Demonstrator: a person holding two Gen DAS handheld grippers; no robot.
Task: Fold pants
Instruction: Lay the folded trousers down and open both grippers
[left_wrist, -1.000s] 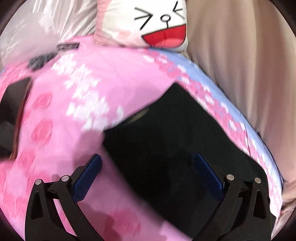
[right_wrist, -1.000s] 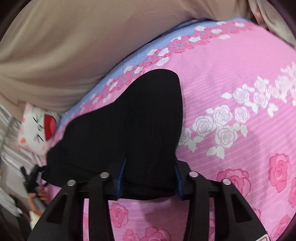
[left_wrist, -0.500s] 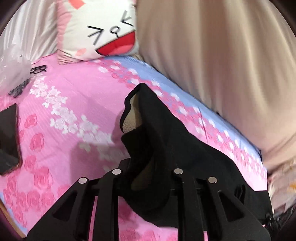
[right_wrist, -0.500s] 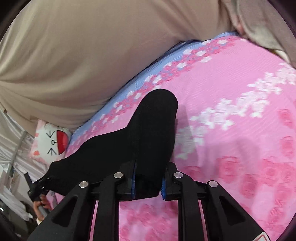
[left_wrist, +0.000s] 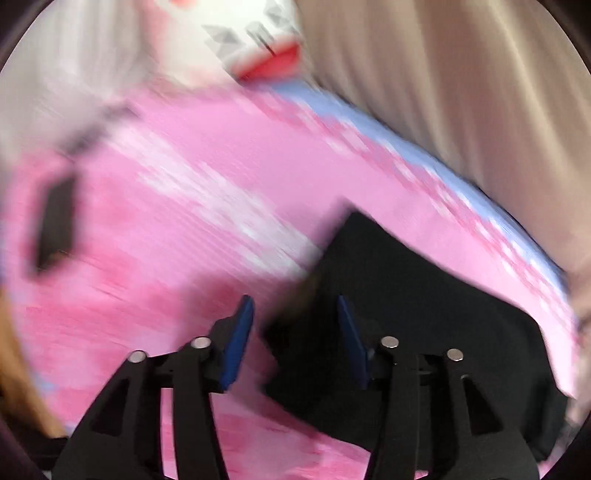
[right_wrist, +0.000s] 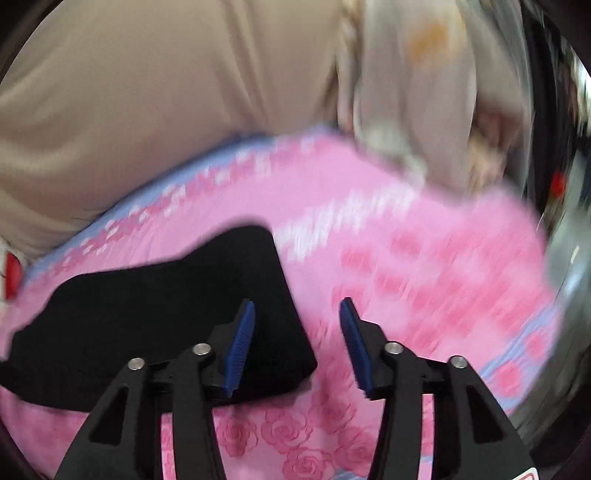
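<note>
Lying flat, matte black pants (right_wrist: 159, 314) cover rose-print sheet (right_wrist: 424, 266).

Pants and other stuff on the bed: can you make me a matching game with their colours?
Things:
1. pants
2. bedsheet
3. curtain
4. gripper pads

Colours:
A. beige
B. blue
C. black
D. pink with roses

Right pairs: 1-C, 2-D, 3-A, 4-B.
</note>
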